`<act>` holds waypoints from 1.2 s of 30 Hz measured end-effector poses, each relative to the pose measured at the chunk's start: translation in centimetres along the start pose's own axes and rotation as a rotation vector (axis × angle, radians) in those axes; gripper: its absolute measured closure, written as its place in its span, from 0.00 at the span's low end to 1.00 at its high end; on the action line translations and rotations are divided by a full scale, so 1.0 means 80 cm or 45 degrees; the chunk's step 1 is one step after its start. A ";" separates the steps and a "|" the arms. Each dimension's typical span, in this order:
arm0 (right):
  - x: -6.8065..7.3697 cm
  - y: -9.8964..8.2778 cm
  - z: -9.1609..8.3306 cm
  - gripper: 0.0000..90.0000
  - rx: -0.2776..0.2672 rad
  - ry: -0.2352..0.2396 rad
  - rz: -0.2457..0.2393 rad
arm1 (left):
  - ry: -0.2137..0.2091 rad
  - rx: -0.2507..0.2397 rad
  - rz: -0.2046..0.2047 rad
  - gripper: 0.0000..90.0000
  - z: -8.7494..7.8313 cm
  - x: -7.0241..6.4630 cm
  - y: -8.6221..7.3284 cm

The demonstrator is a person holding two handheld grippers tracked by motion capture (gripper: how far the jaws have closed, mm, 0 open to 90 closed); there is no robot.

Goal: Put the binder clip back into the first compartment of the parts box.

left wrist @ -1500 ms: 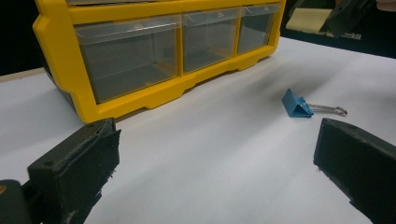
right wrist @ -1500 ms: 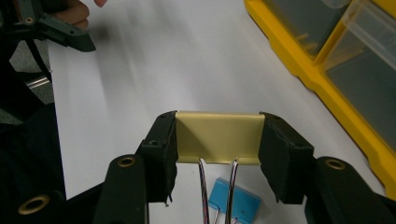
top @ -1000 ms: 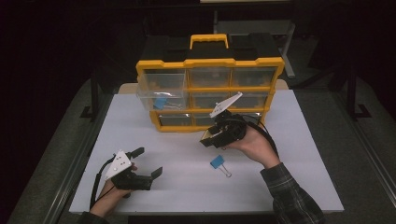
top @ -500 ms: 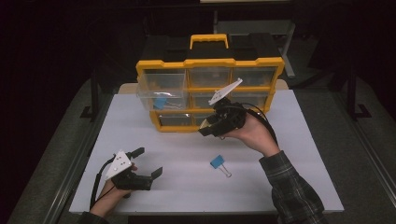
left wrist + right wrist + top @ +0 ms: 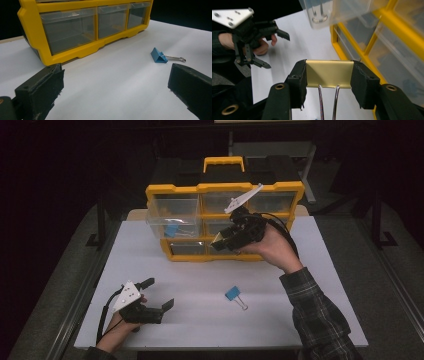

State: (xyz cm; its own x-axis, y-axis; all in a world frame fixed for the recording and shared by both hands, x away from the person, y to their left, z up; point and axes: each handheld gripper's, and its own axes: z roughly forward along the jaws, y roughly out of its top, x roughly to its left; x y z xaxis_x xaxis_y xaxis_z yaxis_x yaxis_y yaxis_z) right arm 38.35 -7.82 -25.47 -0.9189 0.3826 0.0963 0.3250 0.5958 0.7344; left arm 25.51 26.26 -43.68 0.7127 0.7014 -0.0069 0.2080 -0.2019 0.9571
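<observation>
Right hand-held gripper (image 5: 328, 82) clamps gold binder clip (image 5: 328, 73) beside yellow organizer (image 5: 225, 220)

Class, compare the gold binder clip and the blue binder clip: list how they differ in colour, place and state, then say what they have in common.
Colour: the gold binder clip is gold, the blue binder clip is blue. Place: the gold clip is up in front of the yellow drawer organizer; the blue clip lies on the white table. State: the gold clip is gripped across its body by the right tool; the blue clip lies free, apart from the open left tool. Both are binder clips with wire handles.
</observation>
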 end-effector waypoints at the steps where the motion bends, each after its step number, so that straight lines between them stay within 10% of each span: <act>1: -0.001 0.003 -0.003 0.54 -0.004 0.000 0.000 | 0.000 -0.002 -0.004 0.00 0.000 0.000 0.000; 36: -0.009 0.105 -0.053 0.54 -0.118 0.012 -0.023 | -0.003 0.017 -0.006 0.00 0.000 0.000 0.000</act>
State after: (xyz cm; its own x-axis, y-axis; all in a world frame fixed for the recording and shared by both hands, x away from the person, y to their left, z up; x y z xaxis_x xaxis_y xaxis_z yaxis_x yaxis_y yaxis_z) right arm 40.76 -6.06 -16.51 -0.9265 0.3657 0.0884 0.2868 0.5345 0.7950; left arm 25.50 26.27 -43.68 0.7133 0.7008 -0.0119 0.2201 -0.2078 0.9531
